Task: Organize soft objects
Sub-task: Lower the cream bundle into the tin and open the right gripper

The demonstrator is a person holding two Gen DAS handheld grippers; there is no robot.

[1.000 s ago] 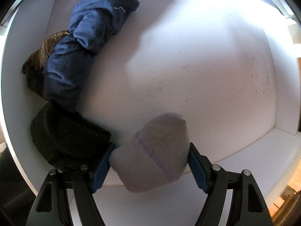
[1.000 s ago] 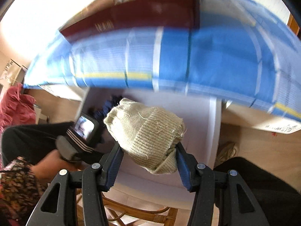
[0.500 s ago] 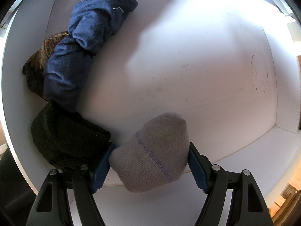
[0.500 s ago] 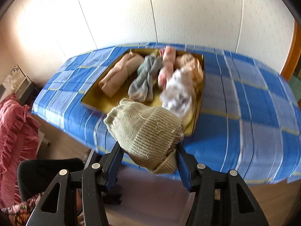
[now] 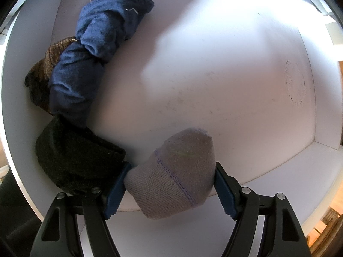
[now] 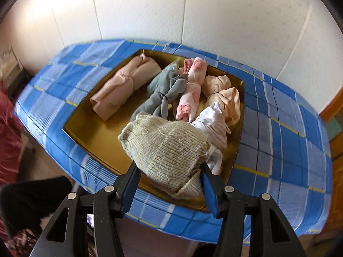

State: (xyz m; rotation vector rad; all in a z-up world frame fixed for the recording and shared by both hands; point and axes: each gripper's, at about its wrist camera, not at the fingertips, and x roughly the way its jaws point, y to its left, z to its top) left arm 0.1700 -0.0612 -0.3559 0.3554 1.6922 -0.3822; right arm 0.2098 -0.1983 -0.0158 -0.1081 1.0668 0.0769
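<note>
My left gripper (image 5: 170, 187) is shut on a grey knitted sock roll (image 5: 173, 175) and points down into a white box (image 5: 214, 75). Along the box's left wall lie a blue rolled garment (image 5: 96, 49), a brown knitted piece (image 5: 40, 79) and a dark roll (image 5: 72, 156). My right gripper (image 6: 169, 182) is shut on a beige knitted sock roll (image 6: 165, 150), held above the near edge of a gold tray (image 6: 94, 132). The tray holds several light rolled garments: a tan one (image 6: 124, 83), a grey one (image 6: 165, 94), a pink one (image 6: 193, 90) and a white one (image 6: 214, 124).
The gold tray sits on a table with a blue checked cloth (image 6: 278, 132) against a white wall (image 6: 193, 10). A dark sleeve (image 6: 30, 201) shows at lower left of the right wrist view. The right part of the white box's floor is bare, with a faint ring mark (image 5: 295, 83).
The right gripper has risen with the beige roll from beside the table's edge to above the gold tray, now seen closer. The left gripper and its grey roll have stayed still.
</note>
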